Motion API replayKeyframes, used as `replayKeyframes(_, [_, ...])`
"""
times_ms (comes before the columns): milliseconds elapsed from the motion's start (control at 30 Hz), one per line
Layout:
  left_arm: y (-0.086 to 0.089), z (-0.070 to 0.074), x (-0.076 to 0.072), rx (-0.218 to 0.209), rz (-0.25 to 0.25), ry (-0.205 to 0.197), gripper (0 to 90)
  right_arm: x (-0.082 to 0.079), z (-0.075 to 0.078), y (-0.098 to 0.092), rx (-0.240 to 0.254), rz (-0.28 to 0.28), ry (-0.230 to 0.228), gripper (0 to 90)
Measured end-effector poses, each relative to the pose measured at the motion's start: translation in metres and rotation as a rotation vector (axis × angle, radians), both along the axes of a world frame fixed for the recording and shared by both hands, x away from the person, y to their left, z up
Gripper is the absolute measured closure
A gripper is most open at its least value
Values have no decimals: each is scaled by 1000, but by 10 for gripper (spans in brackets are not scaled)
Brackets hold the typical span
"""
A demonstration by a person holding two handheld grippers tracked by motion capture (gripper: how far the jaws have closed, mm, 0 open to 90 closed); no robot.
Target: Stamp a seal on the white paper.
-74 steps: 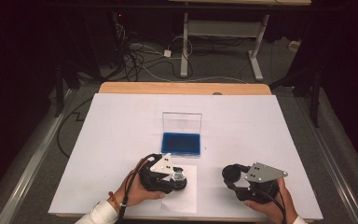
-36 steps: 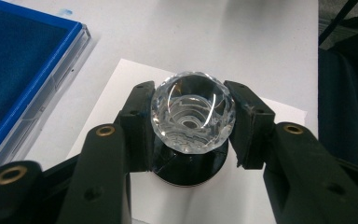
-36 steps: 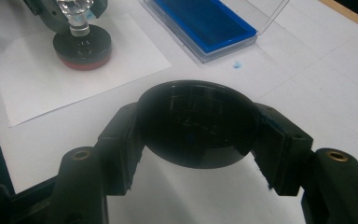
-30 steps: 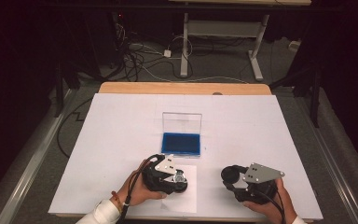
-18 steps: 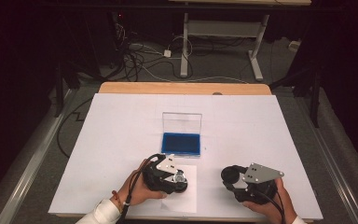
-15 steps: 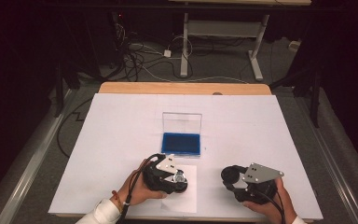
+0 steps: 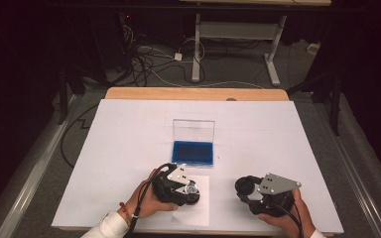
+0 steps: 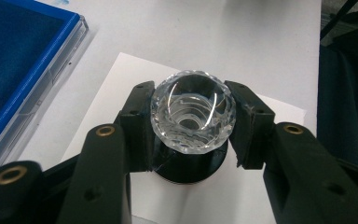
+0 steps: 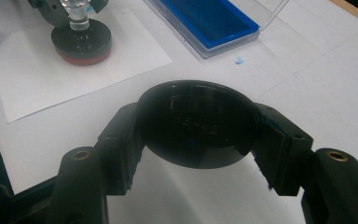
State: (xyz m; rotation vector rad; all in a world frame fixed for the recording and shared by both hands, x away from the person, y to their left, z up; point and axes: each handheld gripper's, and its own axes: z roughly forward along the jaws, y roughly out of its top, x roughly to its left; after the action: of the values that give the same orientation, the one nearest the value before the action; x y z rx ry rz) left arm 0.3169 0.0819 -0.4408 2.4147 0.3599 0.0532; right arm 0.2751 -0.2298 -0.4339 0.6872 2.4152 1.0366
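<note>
Gripping a crystal-topped stamp (image 8: 193,116), left fingers (image 8: 137,126) low; right fingers (image 9: 121,140) pinching perhaps its black cap (image 9: 196,126).

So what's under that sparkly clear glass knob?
Under the faceted clear glass knob sits a round black base with a reddish bottom edge, resting on a white paper sheet. The left gripper clamps the knob. The base's underside is hidden.

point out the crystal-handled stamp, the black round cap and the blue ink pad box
crystal-handled stamp (image 8: 193,112), left gripper view, on its faceted clear knob
black round cap (image 9: 196,123), right gripper view, on its hollow inside
blue ink pad box (image 7: 193,151), high view, on the blue pad
</note>
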Motion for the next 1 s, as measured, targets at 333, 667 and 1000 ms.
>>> replayKeyframes(333, [0, 1, 0, 9, -2, 5, 545, 0, 0, 0, 0, 0, 0, 387])
replayKeyframes(667, [0, 0, 0, 9, 1, 9, 545, 0, 0, 0, 1, -1, 0, 387])
replayKeyframes(1000, [-1, 0, 0, 11, 3, 12, 545, 0, 0, 0, 2, 3, 4, 387])
